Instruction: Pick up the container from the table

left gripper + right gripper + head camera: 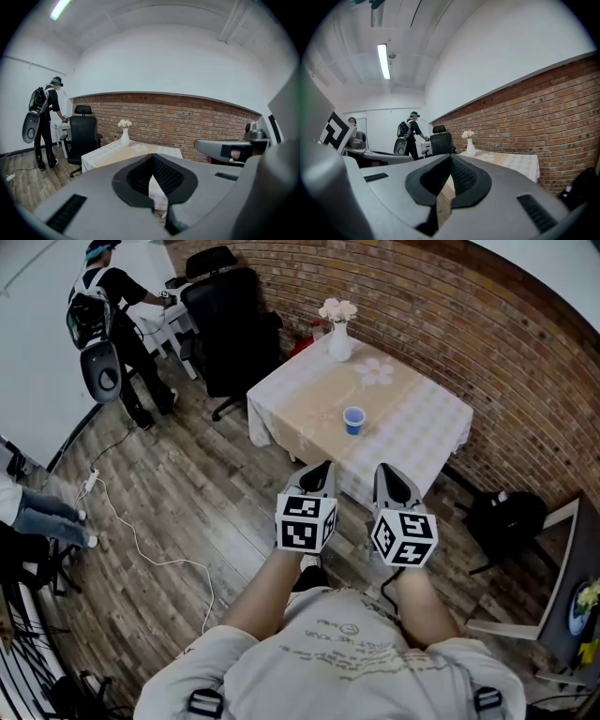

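A small blue cup [353, 419], the container, stands upright near the middle of a square table with a pale cloth [427, 427]. Both grippers hang in front of me, short of the table's near edge and apart from the cup. My left gripper [322, 467] is shut with nothing in it, and my right gripper [385, 471] beside it is shut and empty as well. In the left gripper view the shut jaws [152, 157] point at the table [105, 153]; the cup is hidden there. The right gripper view shows its shut jaws [450, 157] and the table [513, 162].
A white vase of flowers [339, 339] and a flower-shaped mat [377, 371] sit on the table's far side. A black office chair [230, 324] stands left of the table, a black bag [506, 517] right of it. A person [111, 310] stands far left. A white cable [141, 542] crosses the wooden floor.
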A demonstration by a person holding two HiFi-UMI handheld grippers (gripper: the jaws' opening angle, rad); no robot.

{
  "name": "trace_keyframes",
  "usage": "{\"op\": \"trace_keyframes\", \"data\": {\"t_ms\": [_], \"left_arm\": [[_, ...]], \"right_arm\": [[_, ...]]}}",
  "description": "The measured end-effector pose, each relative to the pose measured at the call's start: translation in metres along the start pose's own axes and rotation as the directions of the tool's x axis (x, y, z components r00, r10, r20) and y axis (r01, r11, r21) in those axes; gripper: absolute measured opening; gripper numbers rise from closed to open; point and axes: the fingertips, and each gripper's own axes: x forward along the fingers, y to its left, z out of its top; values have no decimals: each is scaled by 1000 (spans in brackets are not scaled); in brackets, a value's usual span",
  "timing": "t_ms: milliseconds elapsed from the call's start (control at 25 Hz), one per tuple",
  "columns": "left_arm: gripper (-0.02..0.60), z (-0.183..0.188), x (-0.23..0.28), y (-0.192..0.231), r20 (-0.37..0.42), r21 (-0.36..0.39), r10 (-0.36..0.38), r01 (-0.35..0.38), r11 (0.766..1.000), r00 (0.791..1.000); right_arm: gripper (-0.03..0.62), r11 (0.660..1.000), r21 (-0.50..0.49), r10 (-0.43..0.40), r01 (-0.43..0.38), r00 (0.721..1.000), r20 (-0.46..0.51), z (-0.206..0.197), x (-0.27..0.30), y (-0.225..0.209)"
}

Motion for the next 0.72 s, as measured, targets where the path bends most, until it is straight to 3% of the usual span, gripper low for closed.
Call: {"op": "trace_keyframes", "data": {"t_ms": [720], "left_arm": [[2, 41, 135, 94, -50, -10, -128, 128, 992, 990]], "right_arm": [[2, 991, -11, -134, 134, 989, -56, 18, 153, -25]]}}
